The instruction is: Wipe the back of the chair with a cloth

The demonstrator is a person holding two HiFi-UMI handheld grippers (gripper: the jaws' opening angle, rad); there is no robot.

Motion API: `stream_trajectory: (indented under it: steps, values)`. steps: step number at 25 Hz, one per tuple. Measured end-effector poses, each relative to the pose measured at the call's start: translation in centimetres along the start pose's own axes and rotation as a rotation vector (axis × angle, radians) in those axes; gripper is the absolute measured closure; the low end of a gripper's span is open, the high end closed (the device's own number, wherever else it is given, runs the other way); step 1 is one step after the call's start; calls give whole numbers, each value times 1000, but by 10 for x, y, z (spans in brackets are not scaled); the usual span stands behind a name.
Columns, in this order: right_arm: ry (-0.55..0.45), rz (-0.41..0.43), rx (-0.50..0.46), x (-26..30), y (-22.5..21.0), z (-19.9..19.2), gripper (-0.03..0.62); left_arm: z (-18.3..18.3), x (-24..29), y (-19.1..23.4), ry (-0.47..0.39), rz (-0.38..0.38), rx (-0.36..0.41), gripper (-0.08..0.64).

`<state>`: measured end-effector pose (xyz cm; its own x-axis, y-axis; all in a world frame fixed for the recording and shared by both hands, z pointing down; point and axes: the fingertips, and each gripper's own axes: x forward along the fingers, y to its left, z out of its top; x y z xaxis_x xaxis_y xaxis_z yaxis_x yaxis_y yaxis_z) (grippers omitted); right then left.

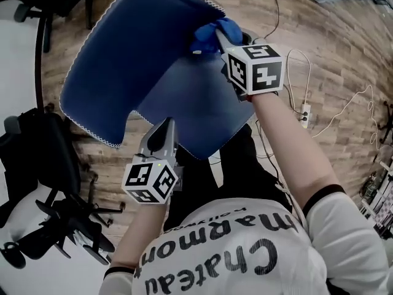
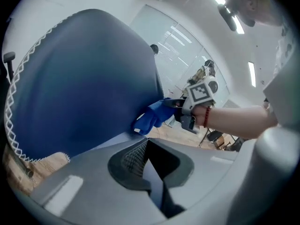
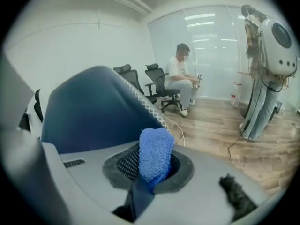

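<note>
1. The blue cloth (image 1: 215, 31) is pressed against one edge of the blue chair back (image 1: 123, 66).
2. The right tongs (image 1: 220, 39) are shut tight on the cloth (it sticks up between them).
3. The left tongs (image 1: 166, 129) are closed with nothing in them, down low by the chair.
4. Below is a wood floor (image 1: 331, 60).

Chair back (image 1: 129, 60) blocks the middle, and its right edge is taken by the right gripper (image 1: 218, 37) pinching the cloth (image 1: 230, 27). Left of the chair back a black office chair (image 1: 43, 146) crowds in. Right of it the floor (image 1: 331, 54) is open apart from loose cables (image 1: 344, 112).
</note>
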<state>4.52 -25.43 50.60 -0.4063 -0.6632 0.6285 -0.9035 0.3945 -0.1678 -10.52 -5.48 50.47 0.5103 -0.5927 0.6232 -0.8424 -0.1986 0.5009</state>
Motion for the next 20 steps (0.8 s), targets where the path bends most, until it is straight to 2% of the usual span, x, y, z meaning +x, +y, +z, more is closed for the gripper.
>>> stream_trajectory:
  steps: [5, 10, 12, 15, 17, 20]
  values:
    - [-93, 103, -71, -86, -15, 24, 538, 48, 6, -43, -178, 132, -16, 552]
    - [-177, 289, -200, -172, -6, 70, 538, 97, -24, -121, -426, 178, -43, 552]
    - [-210, 349, -260, -206, -2, 95, 537, 113, -44, -155, -501, 182, -23, 552]
    - [-279, 421, -270, -249, 3, 132, 537, 130, -79, -197, -527, 152, 42, 552]
    - [-318, 483, -270, -273, 14, 146, 537, 135, -109, -214, -548, 123, 67, 552]
    - [-403, 595, -327, -313, 53, 158, 538, 133, -167, -226, -645, 99, 69, 552]
